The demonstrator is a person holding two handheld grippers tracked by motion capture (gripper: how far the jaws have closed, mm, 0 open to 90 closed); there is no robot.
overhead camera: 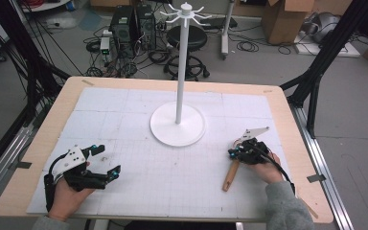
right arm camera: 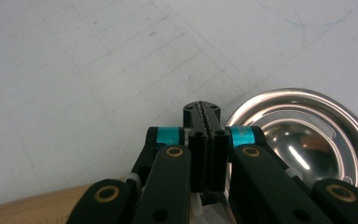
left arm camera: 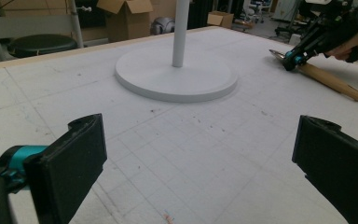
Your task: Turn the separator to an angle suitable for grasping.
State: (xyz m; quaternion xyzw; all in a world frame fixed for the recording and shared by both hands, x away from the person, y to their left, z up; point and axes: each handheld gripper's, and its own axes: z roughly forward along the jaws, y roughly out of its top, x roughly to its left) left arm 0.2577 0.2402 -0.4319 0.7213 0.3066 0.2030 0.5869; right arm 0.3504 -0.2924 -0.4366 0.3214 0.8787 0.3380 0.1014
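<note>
A ladle with a wooden handle [overhead camera: 230, 176] and a shiny metal bowl [right arm camera: 303, 140] lies on the white gridded mat at the right. My right gripper [overhead camera: 234, 153] sits low over the joint between handle and bowl, its jaws pressed together on the thin metal neck. The left gripper view shows that gripper [left arm camera: 291, 63] at the handle's [left arm camera: 331, 81] upper end. My left gripper [overhead camera: 107, 160] rests at the mat's left front, jaws wide apart with nothing between them [left arm camera: 200, 154]. A white stand [overhead camera: 178, 124] with hook arms on top rises from the mat's middle.
The stand's round base [left arm camera: 177, 74] lies between the two grippers, toward the far side. The wooden table [overhead camera: 297, 143] edge borders the mat [overhead camera: 172, 172]. Behind the table are a stool [overhead camera: 187, 38], cables and cardboard boxes on the floor.
</note>
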